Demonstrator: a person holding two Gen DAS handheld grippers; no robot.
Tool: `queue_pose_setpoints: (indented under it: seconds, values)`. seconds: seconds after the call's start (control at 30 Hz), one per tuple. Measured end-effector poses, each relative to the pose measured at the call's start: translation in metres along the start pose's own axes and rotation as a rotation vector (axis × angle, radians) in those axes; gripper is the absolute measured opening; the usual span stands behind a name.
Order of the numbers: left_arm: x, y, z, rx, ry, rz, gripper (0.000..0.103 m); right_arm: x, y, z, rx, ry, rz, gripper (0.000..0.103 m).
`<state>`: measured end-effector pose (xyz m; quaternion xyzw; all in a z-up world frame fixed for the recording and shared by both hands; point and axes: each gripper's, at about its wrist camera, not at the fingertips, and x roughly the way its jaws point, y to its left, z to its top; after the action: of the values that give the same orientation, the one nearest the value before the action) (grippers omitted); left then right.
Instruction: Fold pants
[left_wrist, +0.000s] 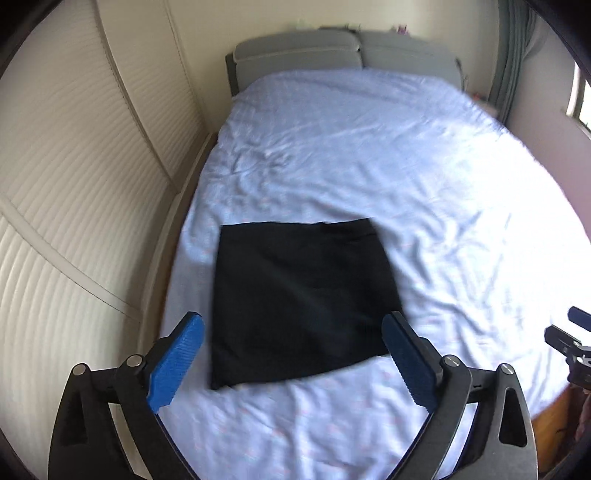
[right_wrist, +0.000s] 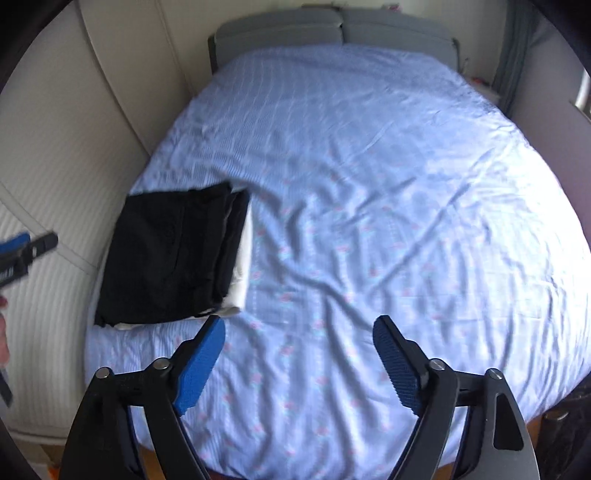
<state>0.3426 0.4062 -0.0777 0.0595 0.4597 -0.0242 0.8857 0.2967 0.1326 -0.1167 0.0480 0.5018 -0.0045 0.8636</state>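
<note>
The black pants (left_wrist: 303, 299) lie folded into a flat rectangle on the light blue bedsheet (left_wrist: 369, 155), near the bed's left side. In the right wrist view the pants (right_wrist: 173, 258) rest on top of a folded white garment (right_wrist: 242, 273). My left gripper (left_wrist: 291, 325) is open and empty, held above the near edge of the pants. My right gripper (right_wrist: 299, 325) is open and empty, above bare sheet to the right of the pants. The right gripper also shows at the right edge of the left wrist view (left_wrist: 570, 339).
A grey padded headboard (left_wrist: 332, 55) stands at the far end of the bed. White ribbed wardrobe doors (left_wrist: 74, 184) run along the left side. A curtain and window (left_wrist: 580, 99) are at the far right. Wooden floor (left_wrist: 550, 413) shows past the bed's near right corner.
</note>
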Motion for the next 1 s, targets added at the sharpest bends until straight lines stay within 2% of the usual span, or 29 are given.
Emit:
queue_pose_setpoints:
  seconds: [0.2,0.37,0.6,0.73,0.83,1.0]
  values:
    - [-0.078,-0.098,-0.03,-0.052,-0.081,-0.063,0.103,-0.078,-0.08,-0.025,0.025,-0.088,0.023,0.09]
    - [-0.126,-0.196,-0.06,-0.09,-0.104,-0.141,0.103,-0.126,-0.155,-0.053,0.001,-0.136,0.037,0.09]
    - [-0.179,-0.308,-0.097,-0.094,-0.117,-0.147,0.103,-0.181,-0.249,-0.091,-0.037,-0.162,0.045,0.09]
    - [-0.201,-0.344,-0.112,-0.103,-0.133,-0.134,0.103,-0.201,-0.287,-0.108,-0.033,-0.164,0.043,0.09]
    - [-0.213,-0.368,-0.119,-0.094,-0.15,-0.082,0.103,-0.216,-0.308,-0.119,-0.032,-0.176,0.042,0.09]
    - [-0.233,-0.396,-0.126,-0.045,-0.18,-0.11,0.103,-0.239,-0.331,-0.132,-0.032,-0.212,0.022,0.09]
